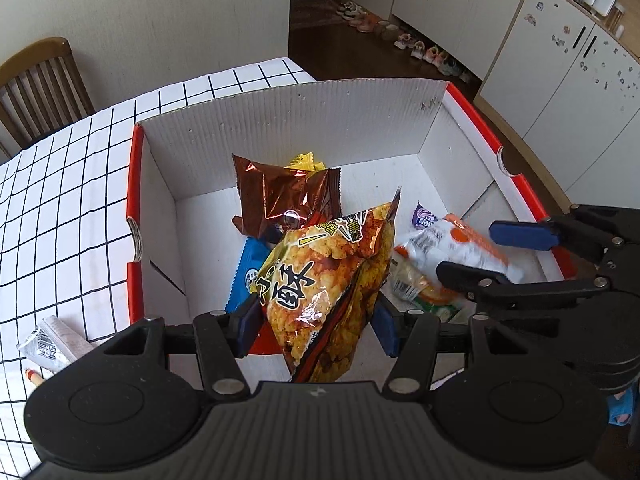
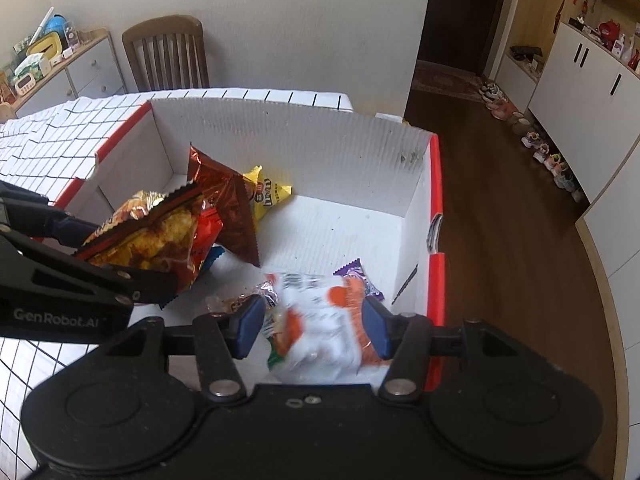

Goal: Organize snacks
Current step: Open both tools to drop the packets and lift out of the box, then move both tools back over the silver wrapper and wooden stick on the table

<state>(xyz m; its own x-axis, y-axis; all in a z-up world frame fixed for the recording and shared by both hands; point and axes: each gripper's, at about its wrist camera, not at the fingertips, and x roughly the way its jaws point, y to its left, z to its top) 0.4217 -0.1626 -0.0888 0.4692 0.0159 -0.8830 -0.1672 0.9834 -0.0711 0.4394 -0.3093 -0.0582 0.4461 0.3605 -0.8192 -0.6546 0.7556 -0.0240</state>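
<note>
The left tool [image 1: 314,326] is clamping a crinkly yellow-orange snack bag [image 1: 328,280] and the right tool [image 2: 314,330] a white-and-orange plastic packet [image 2: 320,320], both hovering over the red-edged white cardboard box [image 1: 280,120] for stowing.

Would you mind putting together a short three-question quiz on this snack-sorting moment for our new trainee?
1. True or false: the left gripper is closed on an orange and yellow crisp bag.
2. Multiple choice: the white and orange packet between the fingers of the right gripper is over which part of the cardboard box? A) far left corner B) near right part C) outside it, on the tablecloth
3. Fill in: the yellow candy bag lies behind the ____ foil bag.

Key
1. True; it hangs between the two fingers over the box.
2. B
3. Brown (reddish-brown).
</note>
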